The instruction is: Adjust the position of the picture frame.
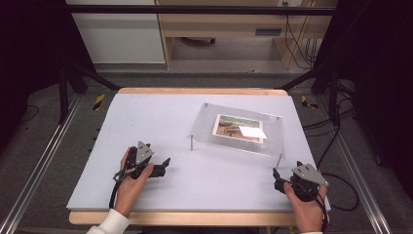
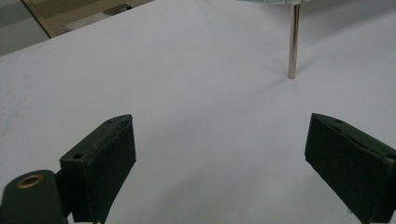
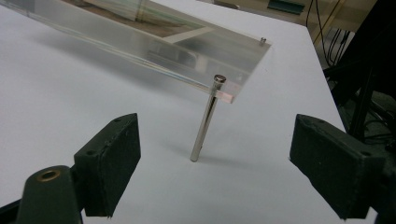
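A clear acrylic plate [image 1: 272, 134] stands on thin metal legs right of the table's middle, with a picture card [image 1: 239, 127] and a white slip [image 1: 253, 131] at it. My left gripper [image 1: 165, 165] rests at the front left, held by a hand, open and empty, pointing toward the plate's near-left leg [image 2: 293, 39]. Down at the front right, my right gripper [image 1: 275, 176] is open too, nothing between its jaws. Its view looks at the plate's near-right leg [image 3: 207, 120] and the plate's corner [image 3: 224, 70] just ahead.
The white table top [image 1: 146, 126] has a wooden edge [image 1: 195, 91] at the back. Black frame posts stand at both back corners. Cables [image 1: 341, 146] lie on the floor right of the table. Wooden furniture stands behind.
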The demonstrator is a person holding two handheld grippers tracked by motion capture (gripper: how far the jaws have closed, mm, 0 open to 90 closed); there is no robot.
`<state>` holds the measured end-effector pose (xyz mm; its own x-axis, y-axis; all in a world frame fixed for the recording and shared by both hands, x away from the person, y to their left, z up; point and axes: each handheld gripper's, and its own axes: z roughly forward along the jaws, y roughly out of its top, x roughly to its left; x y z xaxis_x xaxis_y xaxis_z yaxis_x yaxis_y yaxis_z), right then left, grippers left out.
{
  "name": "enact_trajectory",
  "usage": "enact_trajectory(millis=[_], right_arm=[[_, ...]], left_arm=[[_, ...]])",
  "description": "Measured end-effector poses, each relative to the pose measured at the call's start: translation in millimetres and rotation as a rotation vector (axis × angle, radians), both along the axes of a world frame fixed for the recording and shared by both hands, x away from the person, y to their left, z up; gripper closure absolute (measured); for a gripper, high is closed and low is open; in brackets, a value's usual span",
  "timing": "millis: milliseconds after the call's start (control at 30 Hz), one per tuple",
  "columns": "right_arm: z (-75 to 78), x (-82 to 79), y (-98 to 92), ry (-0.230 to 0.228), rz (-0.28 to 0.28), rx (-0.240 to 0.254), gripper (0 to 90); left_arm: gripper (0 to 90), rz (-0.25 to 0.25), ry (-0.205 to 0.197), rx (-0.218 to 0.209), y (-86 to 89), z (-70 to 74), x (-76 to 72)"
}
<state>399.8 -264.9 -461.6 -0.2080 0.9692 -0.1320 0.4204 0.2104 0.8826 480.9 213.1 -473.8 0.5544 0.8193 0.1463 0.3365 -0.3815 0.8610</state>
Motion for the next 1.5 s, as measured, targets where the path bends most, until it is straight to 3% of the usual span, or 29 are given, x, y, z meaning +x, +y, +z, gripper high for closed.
enact_trajectory(millis=[167,333,567,833,900,1033,1367,1500], right_arm=[[1.6,-2.0,3.7,0.012,0.044,0.048,17.4],[0.2,-1.4,4.2,0.012,0.041,0.073,16.9],[-3.3,1.8,1.1,0.014,0.026,0.088,16.4],[-12.0,12.9,-9.0,0.047,0.015,0.114,21.9],[-13.2,16.1,-10.2,0.036,0.034,0.118,25.0],[-15.2,26.6,-8.4,0.021,0.054,0.123,27.7],[-21.1,48.0,-5.7,0.062,0.073,0.178,27.5],[-22.1,54.7,-8.2,0.063,0.074,0.241,27.6]], left_arm=[[7.6,-0.006,0.006,0.004,-4.1,-1.5,-2.1],[6.8,-0.025,0.003,0.002,-7.5,-1.6,-3.1],[4.7,-0.043,-0.038,-0.031,-6.4,0.3,-3.2],[4.8,-0.052,-0.056,-0.072,-6.6,3.1,-4.1],[5.0,-0.050,-0.064,-0.088,-6.7,4.6,-4.7],[5.0,-0.061,-0.046,-0.130,-6.0,6.0,-4.6],[3.4,-0.064,-0.004,-0.247,-2.7,10.3,-4.5],[2.5,-0.071,-0.002,-0.241,-3.8,9.1,-3.8]])
